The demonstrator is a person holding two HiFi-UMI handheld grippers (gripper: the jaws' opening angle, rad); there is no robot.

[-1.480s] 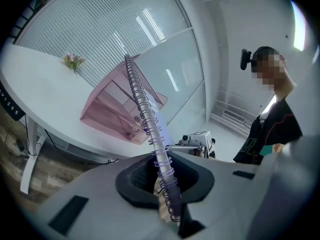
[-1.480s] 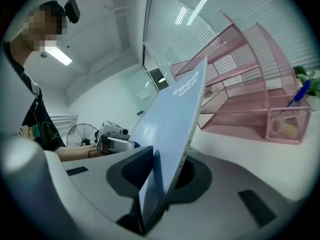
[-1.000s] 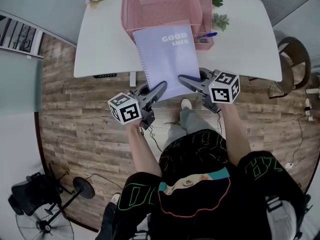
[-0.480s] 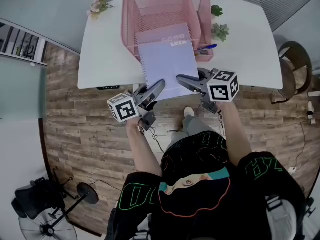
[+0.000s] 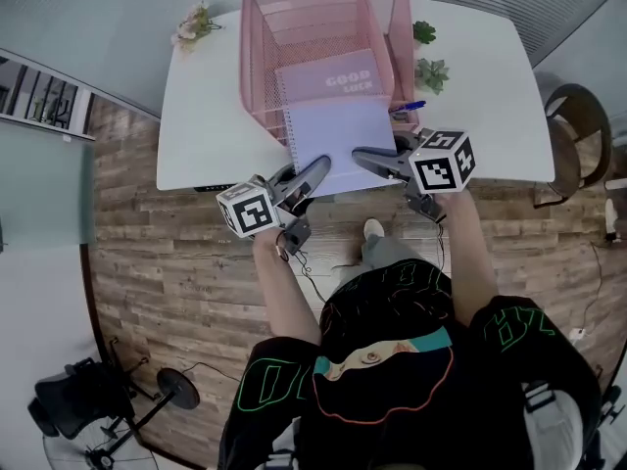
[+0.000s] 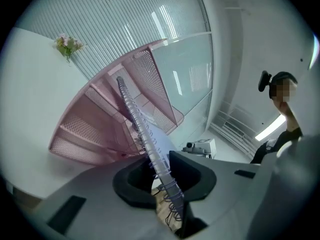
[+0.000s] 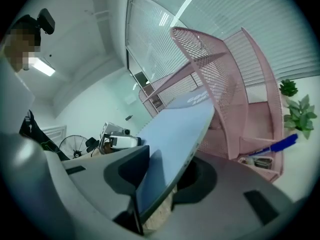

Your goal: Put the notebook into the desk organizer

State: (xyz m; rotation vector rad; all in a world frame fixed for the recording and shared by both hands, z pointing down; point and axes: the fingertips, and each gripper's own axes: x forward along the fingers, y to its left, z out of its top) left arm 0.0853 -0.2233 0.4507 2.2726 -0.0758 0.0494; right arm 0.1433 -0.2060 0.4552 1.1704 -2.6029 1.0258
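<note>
Feeding the notebook [image 5: 333,130] away from the body into the pink desk organizer [image 5: 257,76] on the white table [image 5: 196,116]. Far half, with the printed cover, already inside the mesh tray; near half jutting out toward the table's near edge, tilted rather than flat, so not yet home.

Pinches the spiral binding at the near left corner with the left gripper [image 5: 318,167], after just easing its jaws slightly apart, yet close enough to press on the coils. Flanks the near right corner with the right gripper [image 5: 361,155], after just opening its jaws wider: now spread, with the plain edge between them, leaning on one jaw and clear of the other. Judged loose there, more a guide than a clamp.

To finish well:
- Push straight toward the far wall with both corners level, to avoid skewing against the mesh sides.
- Keep the left pinch until the near end rests on the tray floor; letting go sooner probably tips it back out.
- Watch the coils, which are likely to snag in the mesh, and lift a touch over the front lip instead of dragging.
- Stay left of the blue pen [image 5: 409,107] in the small right-hand compartment.
- Spread both claws fully and back out toward the near side only once seated.
</note>
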